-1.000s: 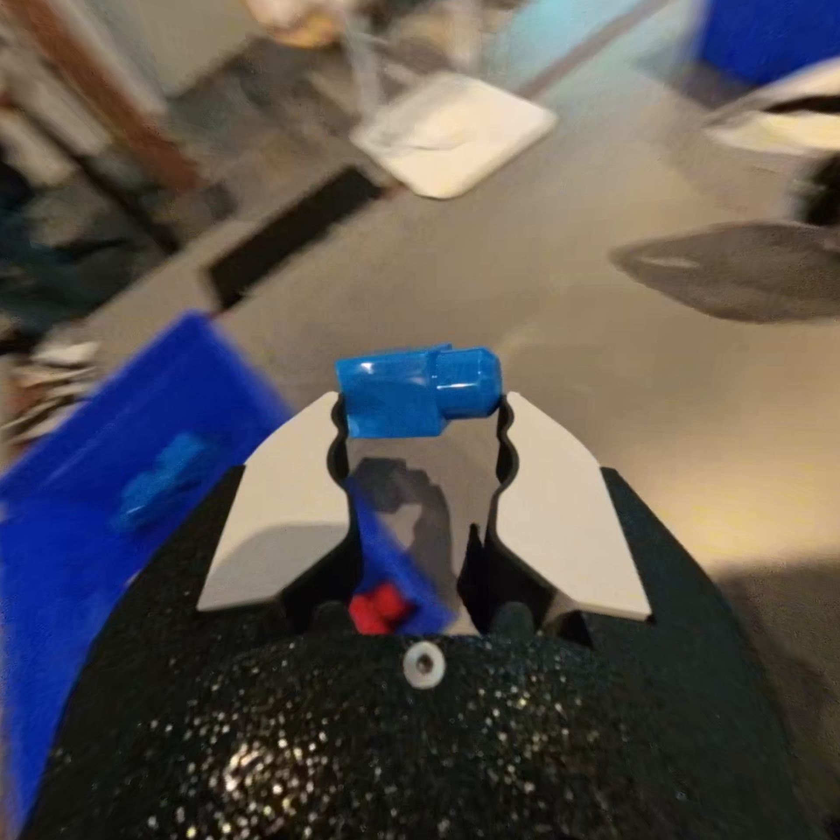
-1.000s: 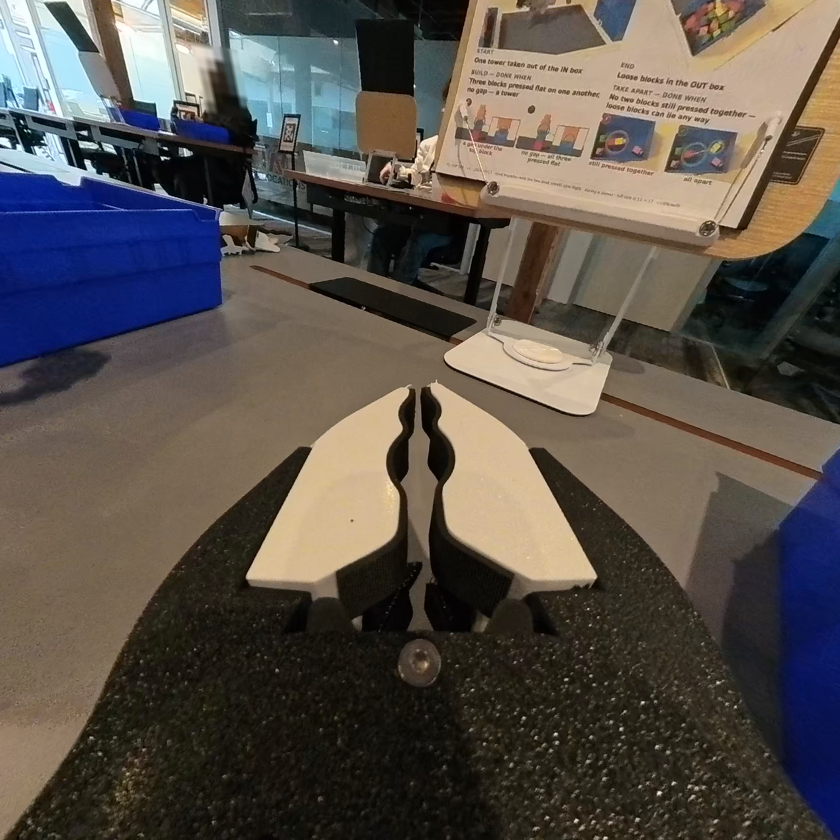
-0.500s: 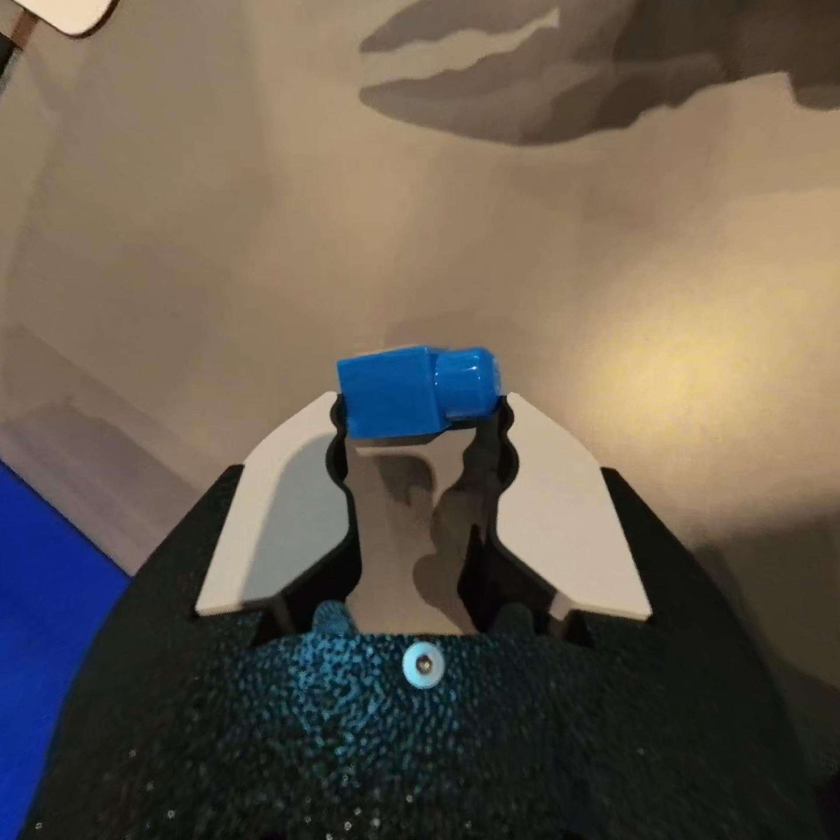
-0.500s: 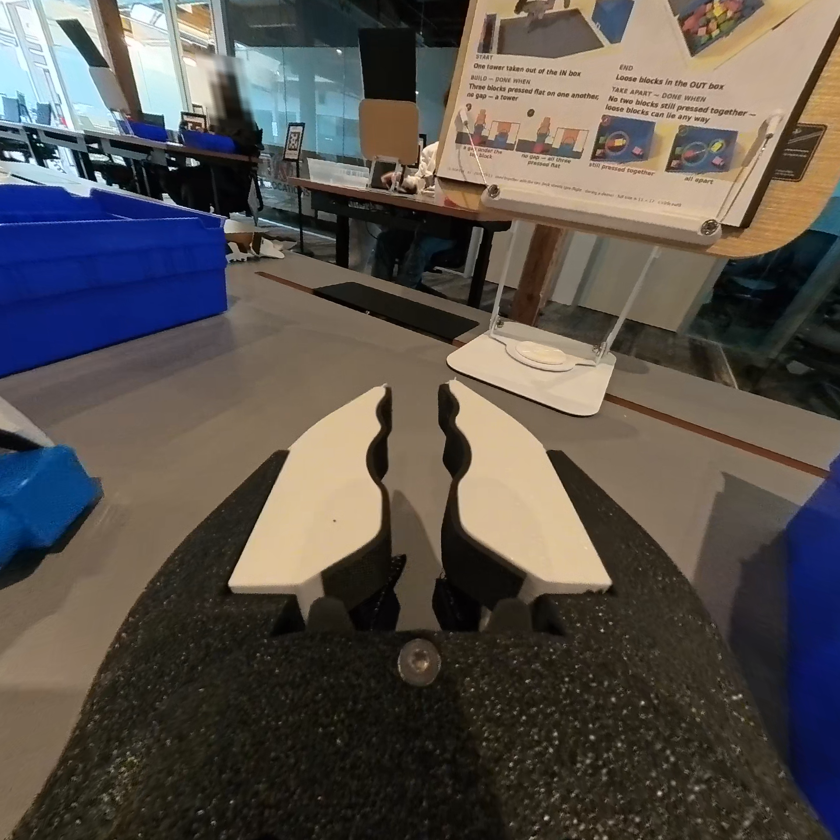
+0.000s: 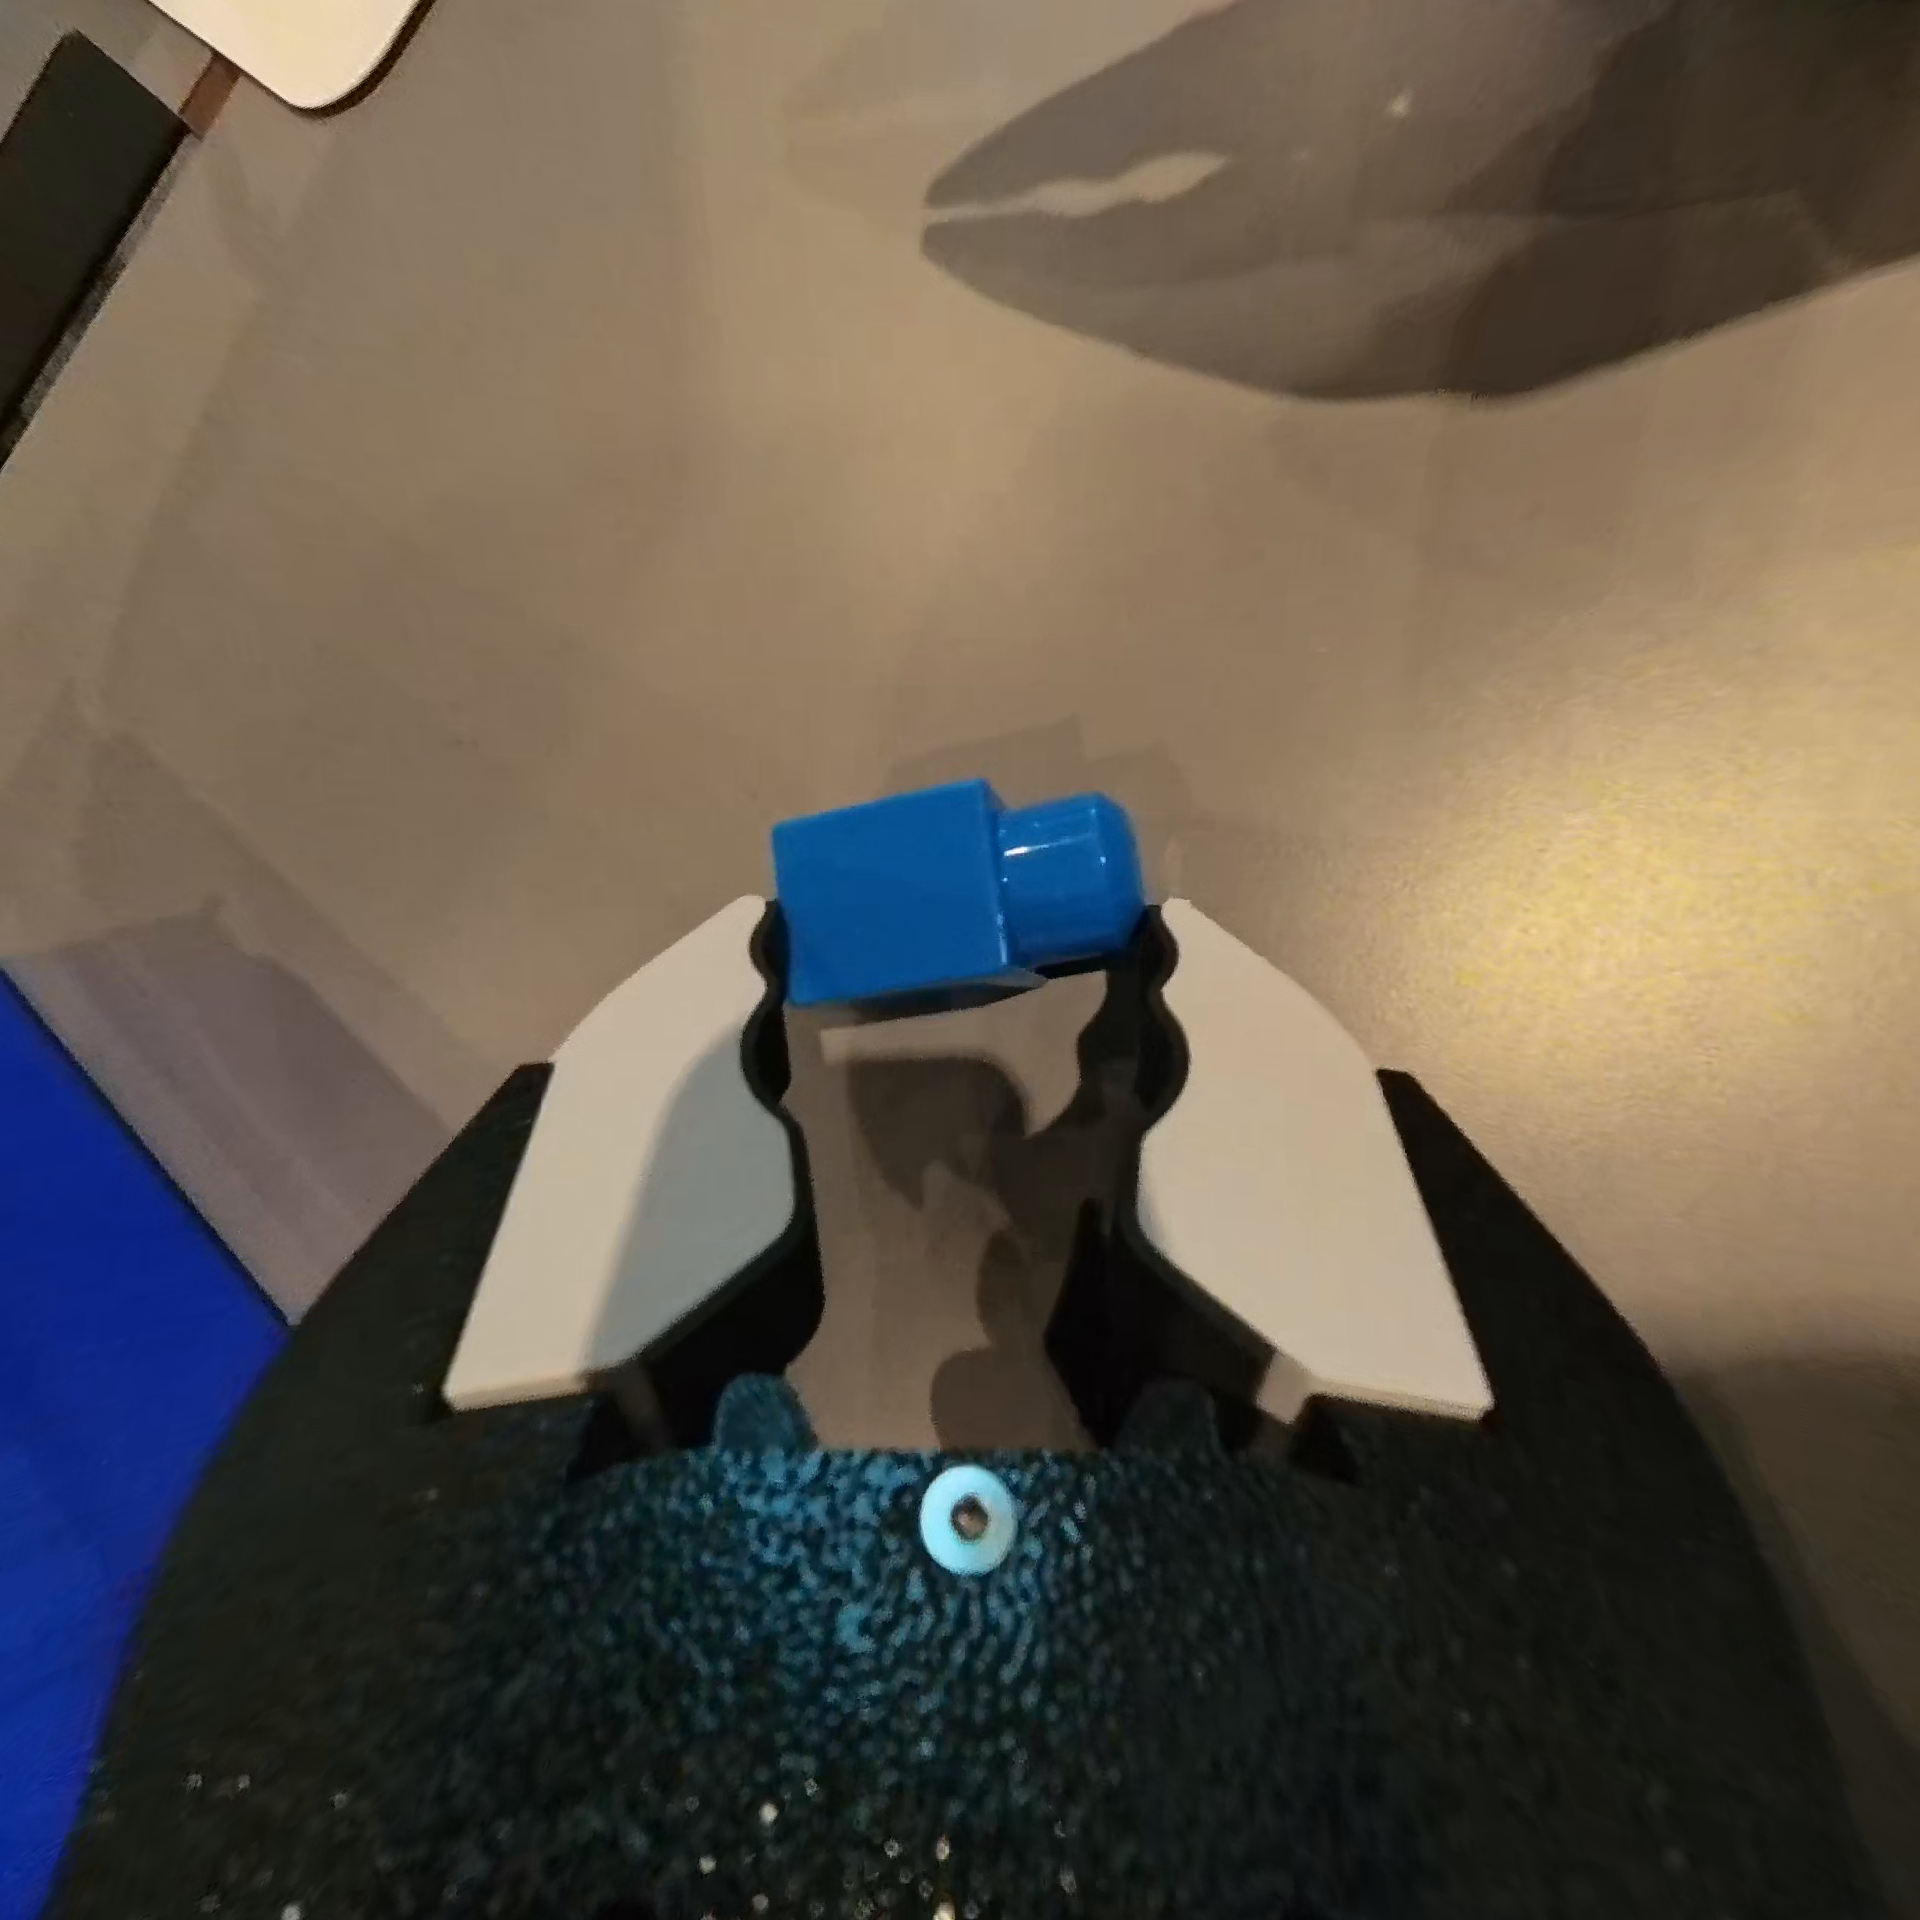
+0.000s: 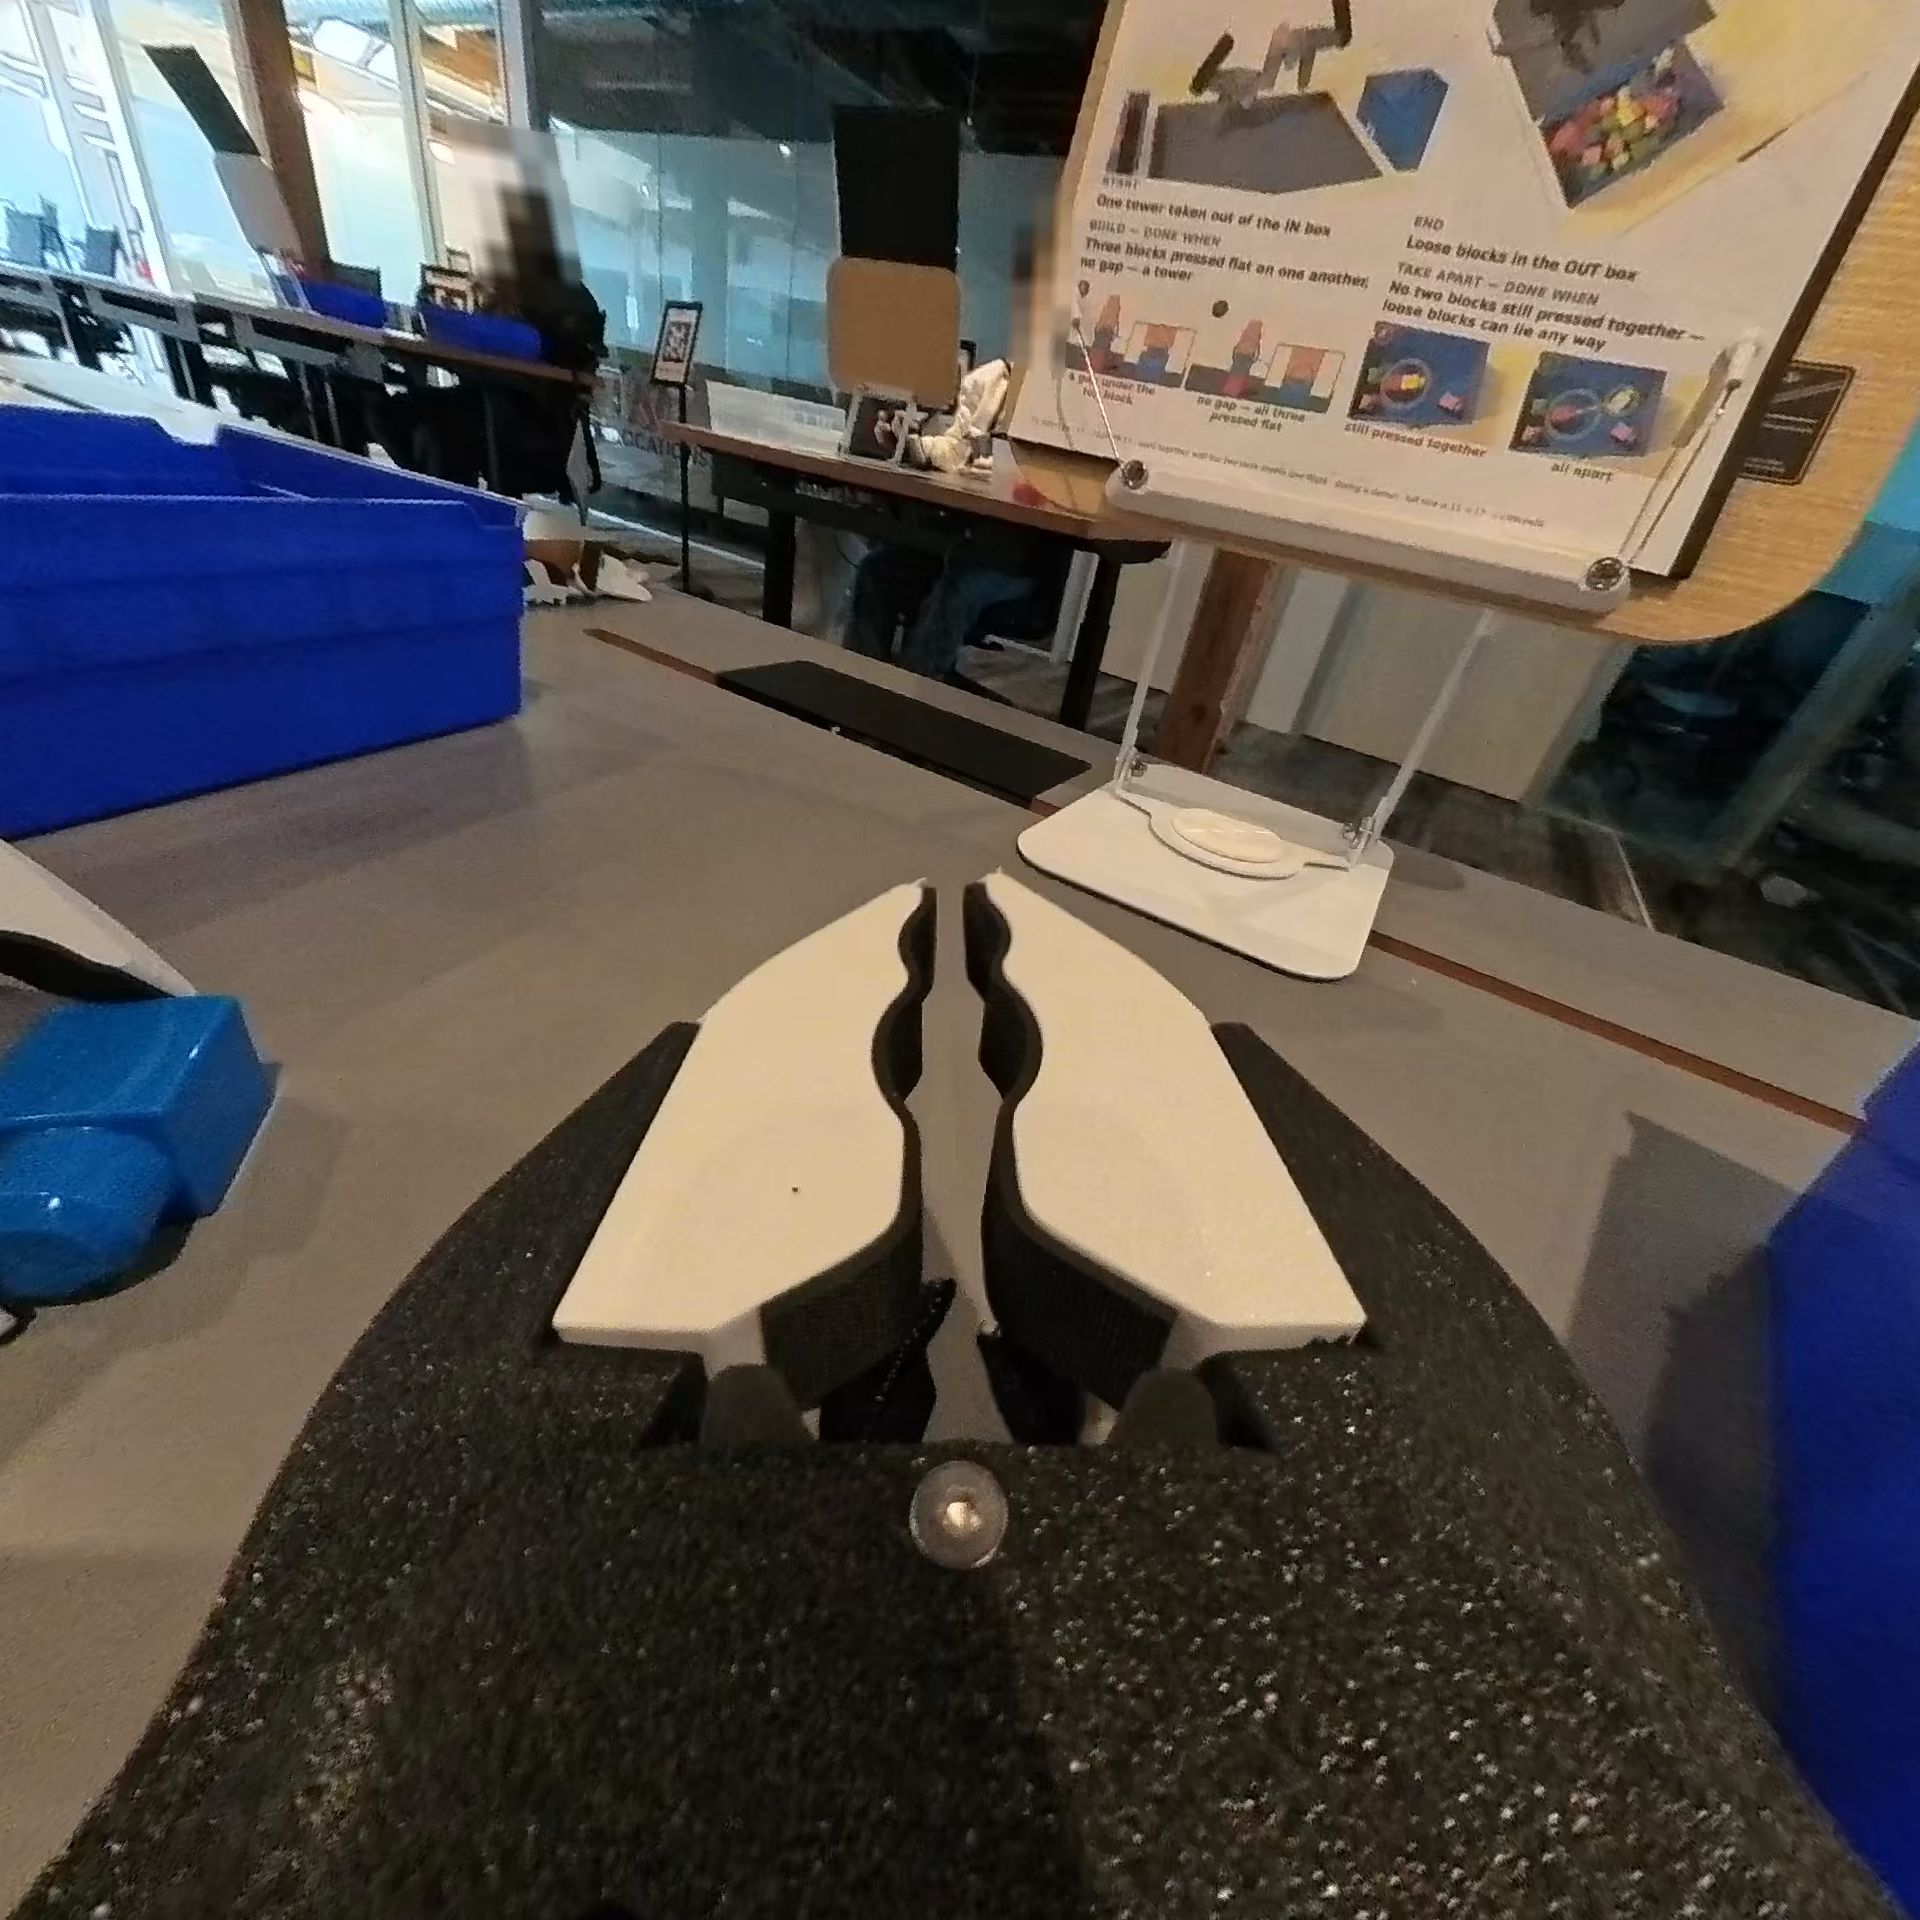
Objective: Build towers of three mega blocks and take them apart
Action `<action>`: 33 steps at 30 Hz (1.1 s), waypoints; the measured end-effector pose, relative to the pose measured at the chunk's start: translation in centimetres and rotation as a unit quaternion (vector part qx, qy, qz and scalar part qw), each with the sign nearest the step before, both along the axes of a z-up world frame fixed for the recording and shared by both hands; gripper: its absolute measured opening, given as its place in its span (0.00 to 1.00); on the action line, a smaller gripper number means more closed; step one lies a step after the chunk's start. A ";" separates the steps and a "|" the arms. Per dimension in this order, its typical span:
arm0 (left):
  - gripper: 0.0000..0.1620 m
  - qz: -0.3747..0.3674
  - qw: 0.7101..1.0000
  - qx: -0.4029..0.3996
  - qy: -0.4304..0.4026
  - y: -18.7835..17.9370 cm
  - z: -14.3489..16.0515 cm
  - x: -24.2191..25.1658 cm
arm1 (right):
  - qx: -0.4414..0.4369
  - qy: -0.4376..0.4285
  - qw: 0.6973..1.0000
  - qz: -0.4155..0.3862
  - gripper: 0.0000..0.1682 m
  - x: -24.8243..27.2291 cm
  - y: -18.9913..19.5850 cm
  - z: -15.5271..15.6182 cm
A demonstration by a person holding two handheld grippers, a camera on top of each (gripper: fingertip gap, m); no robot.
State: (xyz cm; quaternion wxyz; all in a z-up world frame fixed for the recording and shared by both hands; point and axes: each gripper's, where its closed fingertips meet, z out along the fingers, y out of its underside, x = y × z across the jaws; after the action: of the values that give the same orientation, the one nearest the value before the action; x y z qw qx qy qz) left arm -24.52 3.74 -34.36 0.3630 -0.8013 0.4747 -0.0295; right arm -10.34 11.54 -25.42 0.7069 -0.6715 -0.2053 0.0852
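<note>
My left gripper (image 5: pixel 961 925) is shut on a blue one-stud mega block (image 5: pixel 894 914). The block lies sideways between the fingertips with its stud pointing right. It is held low over the grey table (image 5: pixel 623 520). The same block (image 6: pixel 114 1132) shows at the left edge of the right wrist view, with a white finger (image 6: pixel 73 935) of the left gripper above it. My right gripper (image 6: pixel 945 904) is shut and empty, above the table to the right of the block.
A blue bin (image 6: pixel 260 623) stands at the far left of the table, and its corner shows in the left wrist view (image 5: pixel 104 1247). Another blue bin (image 6: pixel 1849 1351) is at the right edge. A white stand with an instruction board (image 6: pixel 1216 883) is behind, beside a black strip (image 6: pixel 904 727). There is about 20 cm between the tips of the two grippers.
My left gripper has carried the blue block from beside the blue bin out over the table and lower. My right gripper opened a little, then closed again.
</note>
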 end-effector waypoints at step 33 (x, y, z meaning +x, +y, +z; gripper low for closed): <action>0.44 0.196 0.969 0.036 0.149 12.0 7.5 -28.3 | -0.043 -0.009 0.999 0.028 0.04 -0.7 -0.6 -1.2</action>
State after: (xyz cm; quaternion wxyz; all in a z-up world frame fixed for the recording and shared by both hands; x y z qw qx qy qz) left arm -52.80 15.69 -26.89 0.3153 -0.8603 0.3584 0.1790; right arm -11.00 10.96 -26.60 0.6729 -0.6958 -0.2270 0.1075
